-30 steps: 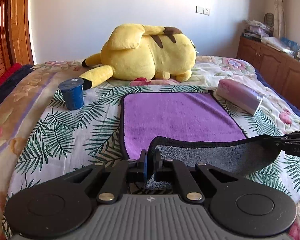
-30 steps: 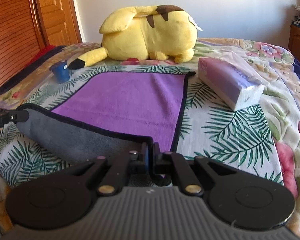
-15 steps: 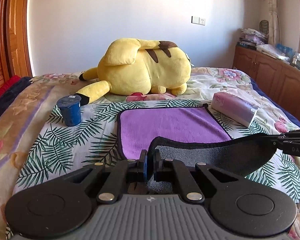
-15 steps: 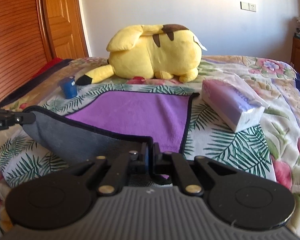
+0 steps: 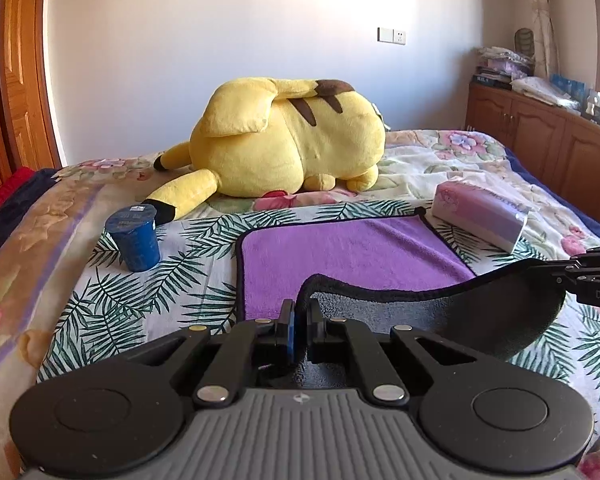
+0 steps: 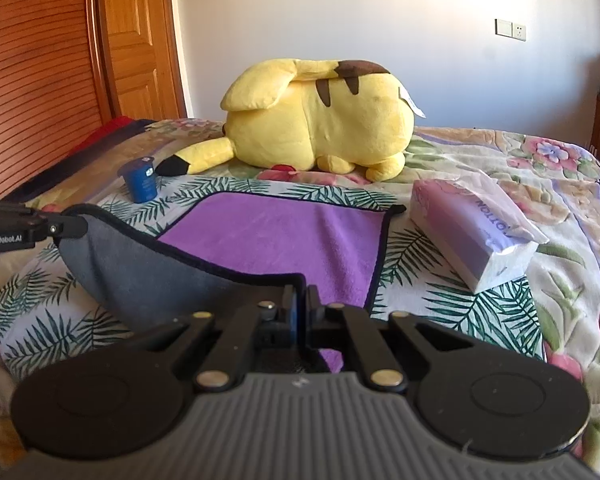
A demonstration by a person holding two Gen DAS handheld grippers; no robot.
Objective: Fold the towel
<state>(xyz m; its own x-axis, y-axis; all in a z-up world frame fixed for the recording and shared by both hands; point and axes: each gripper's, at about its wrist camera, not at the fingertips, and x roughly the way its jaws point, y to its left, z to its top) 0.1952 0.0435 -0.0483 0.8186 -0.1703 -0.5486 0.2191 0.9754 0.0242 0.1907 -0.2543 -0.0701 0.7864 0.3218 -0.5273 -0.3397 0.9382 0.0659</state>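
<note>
A purple towel (image 5: pixel 348 254) with a grey underside and dark trim lies on the bed; it also shows in the right wrist view (image 6: pixel 284 236). Its near edge is lifted off the bed, grey side toward me, sagging between the two grippers. My left gripper (image 5: pixel 300 316) is shut on the near left corner. My right gripper (image 6: pixel 300 304) is shut on the near right corner. Each gripper shows in the other's view: the right one (image 5: pixel 568 272) at the right edge, the left one (image 6: pixel 66 226) at the left edge.
A big yellow plush toy (image 5: pixel 288 140) lies behind the towel. A blue cup (image 5: pixel 134 238) stands to the towel's left. A purple tissue pack (image 5: pixel 482 214) lies to its right. A wooden cabinet (image 5: pixel 540 136) stands at the right, a wooden door (image 6: pixel 136 40) at the left.
Both grippers have risen and tilted up with the towel's near edge; more of the wall shows and the flat purple part looks shorter.
</note>
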